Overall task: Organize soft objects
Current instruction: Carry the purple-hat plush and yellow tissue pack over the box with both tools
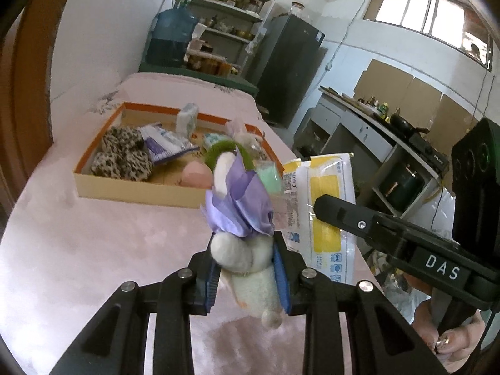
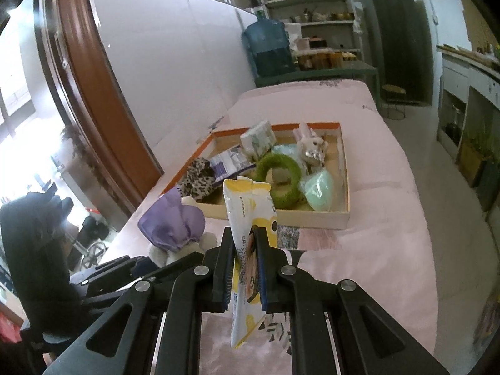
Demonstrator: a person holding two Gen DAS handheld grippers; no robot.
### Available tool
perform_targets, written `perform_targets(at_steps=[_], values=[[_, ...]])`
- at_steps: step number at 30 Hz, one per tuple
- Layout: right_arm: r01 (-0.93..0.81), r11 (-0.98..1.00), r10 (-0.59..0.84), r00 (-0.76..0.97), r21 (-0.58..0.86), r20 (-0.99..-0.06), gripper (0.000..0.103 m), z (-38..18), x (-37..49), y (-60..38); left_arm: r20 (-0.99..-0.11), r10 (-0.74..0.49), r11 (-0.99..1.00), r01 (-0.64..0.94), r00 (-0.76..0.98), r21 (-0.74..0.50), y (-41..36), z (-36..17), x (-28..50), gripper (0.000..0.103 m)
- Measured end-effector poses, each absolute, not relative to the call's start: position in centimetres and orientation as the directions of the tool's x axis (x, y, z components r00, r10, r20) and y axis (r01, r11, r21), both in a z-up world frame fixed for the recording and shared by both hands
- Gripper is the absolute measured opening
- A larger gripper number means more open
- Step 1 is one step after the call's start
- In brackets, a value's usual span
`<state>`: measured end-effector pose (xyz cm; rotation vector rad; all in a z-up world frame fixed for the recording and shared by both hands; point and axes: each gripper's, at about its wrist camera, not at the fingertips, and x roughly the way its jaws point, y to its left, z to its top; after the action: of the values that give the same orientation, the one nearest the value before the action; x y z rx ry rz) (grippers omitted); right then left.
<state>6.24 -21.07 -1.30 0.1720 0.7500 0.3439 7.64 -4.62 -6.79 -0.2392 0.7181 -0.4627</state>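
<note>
We squeeze the fluffy white toy bunny in its purple cloth dress (image 1: 240,234) in our left gripper (image 1: 248,281) and pinch the flat yellow-and-white plastic packet (image 2: 247,250) in our right gripper (image 2: 243,276), both lifted above the pink bed cover (image 1: 93,250), so we can drop them into the shallow orange-rimmed cardboard box (image 2: 312,218) with the other soft things.

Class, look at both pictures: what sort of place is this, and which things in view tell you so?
Probably a home kitchen or storeroom: a tall dark fridge, shelves of jars and pots, a counter with a stove and pan, and a big water bottle.
</note>
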Motion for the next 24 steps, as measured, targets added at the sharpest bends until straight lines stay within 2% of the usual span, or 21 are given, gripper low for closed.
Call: perform_targets(at_steps=[24], values=[[-0.288,0.937,0.347,0.726,0.195,-0.593,0.013,1.7,7.1,-18.6,-0.475,-0.407,0.911,0.307,0.780,-0.276,-1.6,-1.6,9.4,0.031]])
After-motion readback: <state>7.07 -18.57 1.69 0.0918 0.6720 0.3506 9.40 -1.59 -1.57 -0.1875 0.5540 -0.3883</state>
